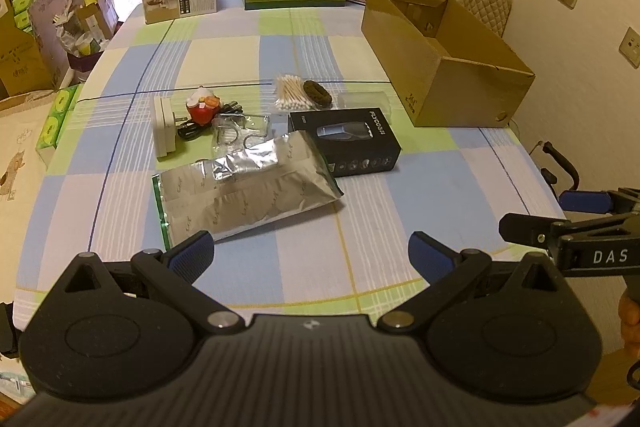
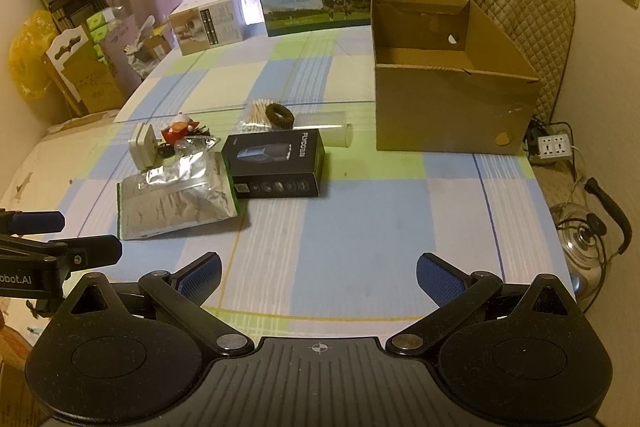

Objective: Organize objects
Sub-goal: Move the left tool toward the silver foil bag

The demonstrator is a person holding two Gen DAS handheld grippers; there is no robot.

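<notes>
objects waiting, both grippers wide and empty

objects sit in a loose cluster mid-table on the checked cloth, and the open cardboard box (image 1: 448,67) stands well off to the right of them, looking empty from here. going left to right: a white plug adapter (image 1: 164,127) standing on edge, hard plastic; just beside it a small red figurine (image 1: 202,105), glossy and rounded, over a tangle of black cable; then a crinkly clear bag (image 1: 240,131), and in front of it the silver foil pouch (image 1: 244,187), soft, puffed, shiny. next a clear packet of cotton swabs (image 1: 290,91), a dark fuzzy ring (image 1: 318,93) touching it, a see-through tube (image 1: 364,101), and the black shaver box (image 1: 344,141), rigid and matte, its corner against the pouch.

the left gripper (image 1: 310,251) hovers near the table's front edge, jaws spread wide, nothing held. the right gripper (image 2: 318,273) is the same, fully apart and empty.

risks, by my reading: the foil pouch could slip or buckle under a pinch, and lifting it may drag the clear bag leaning on it. the tube looks ready to roll if nudged. the two grippers sit close, so reaching together could make them clash.
</notes>
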